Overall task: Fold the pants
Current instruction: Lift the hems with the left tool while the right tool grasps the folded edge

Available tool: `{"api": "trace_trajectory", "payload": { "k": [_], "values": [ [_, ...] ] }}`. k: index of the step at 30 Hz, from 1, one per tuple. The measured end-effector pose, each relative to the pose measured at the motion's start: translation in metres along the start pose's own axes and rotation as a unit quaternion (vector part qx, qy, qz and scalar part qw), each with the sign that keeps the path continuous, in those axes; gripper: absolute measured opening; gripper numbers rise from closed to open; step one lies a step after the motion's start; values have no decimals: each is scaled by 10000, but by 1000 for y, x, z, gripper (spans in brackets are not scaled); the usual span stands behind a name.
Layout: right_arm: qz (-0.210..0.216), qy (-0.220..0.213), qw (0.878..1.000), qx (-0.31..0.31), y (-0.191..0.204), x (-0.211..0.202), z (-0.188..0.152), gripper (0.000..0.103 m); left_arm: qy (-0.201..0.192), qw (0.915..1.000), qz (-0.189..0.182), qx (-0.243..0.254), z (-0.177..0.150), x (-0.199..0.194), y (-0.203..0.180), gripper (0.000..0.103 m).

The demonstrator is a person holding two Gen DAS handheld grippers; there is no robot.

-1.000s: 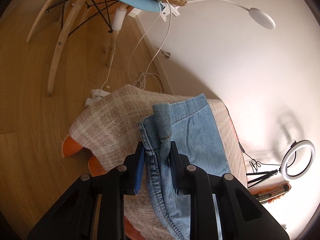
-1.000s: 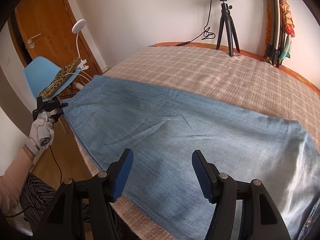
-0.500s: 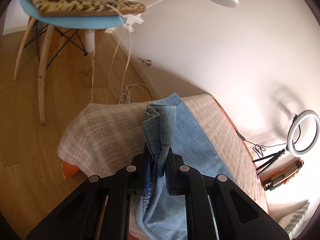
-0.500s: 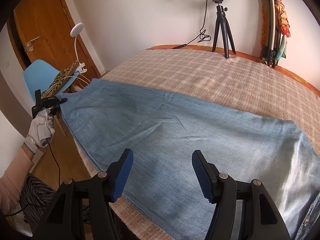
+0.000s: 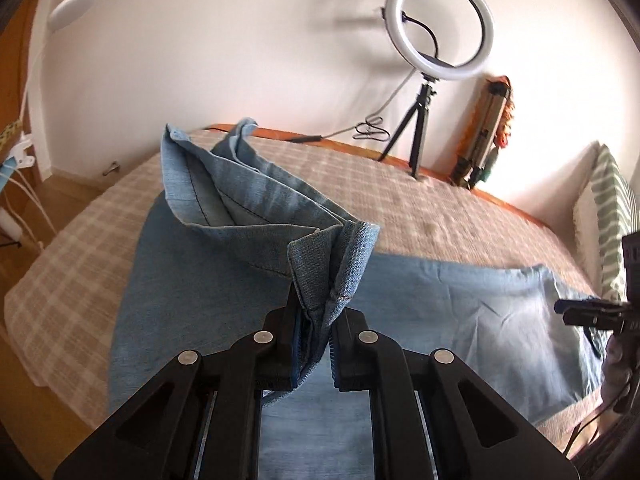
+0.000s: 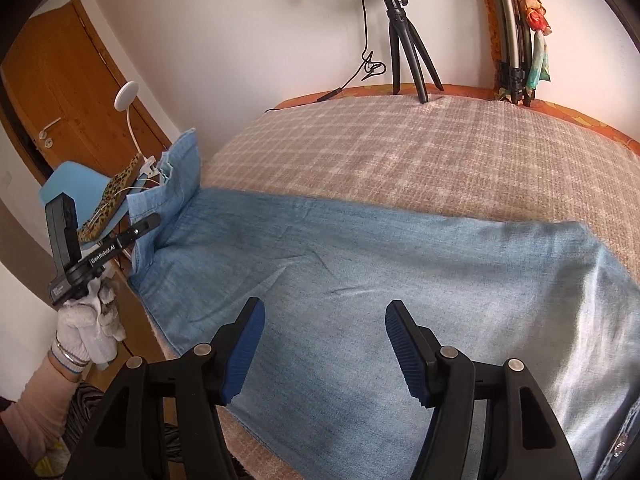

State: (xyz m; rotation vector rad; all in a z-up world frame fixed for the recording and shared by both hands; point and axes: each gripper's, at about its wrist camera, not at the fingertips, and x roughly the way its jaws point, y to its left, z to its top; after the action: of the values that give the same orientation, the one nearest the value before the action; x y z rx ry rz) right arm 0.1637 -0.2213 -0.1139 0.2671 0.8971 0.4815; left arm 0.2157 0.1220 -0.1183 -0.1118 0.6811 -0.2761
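Light blue jeans (image 6: 360,264) lie flat across the checked bed cover (image 6: 420,152). My left gripper (image 5: 314,320) is shut on the hem end of the jeans (image 5: 336,256) and holds it lifted above the bed, so the leg ends fold back over the flat part (image 5: 460,312). In the right wrist view the left gripper (image 6: 154,222) shows at far left with the raised hem (image 6: 180,172). My right gripper (image 6: 324,344) is open and empty, hovering over the near edge of the jeans. It also shows at the right edge of the left wrist view (image 5: 560,308).
A ring light on a tripod (image 6: 404,40) stands at the bed's far edge, with a folded stand (image 6: 516,32) beside it against the wall. A blue chair (image 6: 76,188) with a leopard-print item and a white lamp (image 6: 126,92) stand left of the bed. A striped pillow (image 5: 612,208) lies at right.
My left gripper closed fully on the hem, lifted it off the bed end and swung round toward the waist end. My right gripper stayed open over the jeans.
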Motion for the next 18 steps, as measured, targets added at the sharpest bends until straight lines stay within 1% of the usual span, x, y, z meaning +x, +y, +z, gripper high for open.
{"api": "trace_trajectory", "payload": {
  "k": [2, 3, 5, 7, 9, 12, 14, 16, 18],
  "values": [
    [244, 17, 9996, 146, -2, 5, 8, 72, 227, 9991, -184, 313, -10, 9, -23, 9],
    [375, 45, 9991, 193, -2, 8, 12, 73, 343, 9979, -225, 506, -16, 13, -34, 9],
    [572, 170, 9979, 236, 0, 19, 18, 75, 420, 9957, -207, 794, -27, 15, -50, 9],
    [668, 318, 9970, 229, 4, 33, 24, 76, 501, 9955, -288, 746, -30, 15, -53, 9],
    [862, 436, 9949, 289, 9, 49, 30, 77, 486, 9963, -363, 605, -27, 12, -50, 9],
    [1216, 601, 9895, 498, 19, 76, 41, 77, 307, 9978, -513, 302, -17, 3, -46, 9],
    [1406, 681, 9858, 622, 28, 96, 51, 77, 142, 9980, -522, 327, -10, -5, -47, 9],
    [1688, 760, 9795, 792, 36, 116, 60, 77, 32, 9978, -557, 361, -9, -13, -49, 9],
    [1986, 877, 9700, 1091, 40, 139, 69, 78, 15, 9975, -616, 347, -9, -18, -49, 9]
  ]
}}
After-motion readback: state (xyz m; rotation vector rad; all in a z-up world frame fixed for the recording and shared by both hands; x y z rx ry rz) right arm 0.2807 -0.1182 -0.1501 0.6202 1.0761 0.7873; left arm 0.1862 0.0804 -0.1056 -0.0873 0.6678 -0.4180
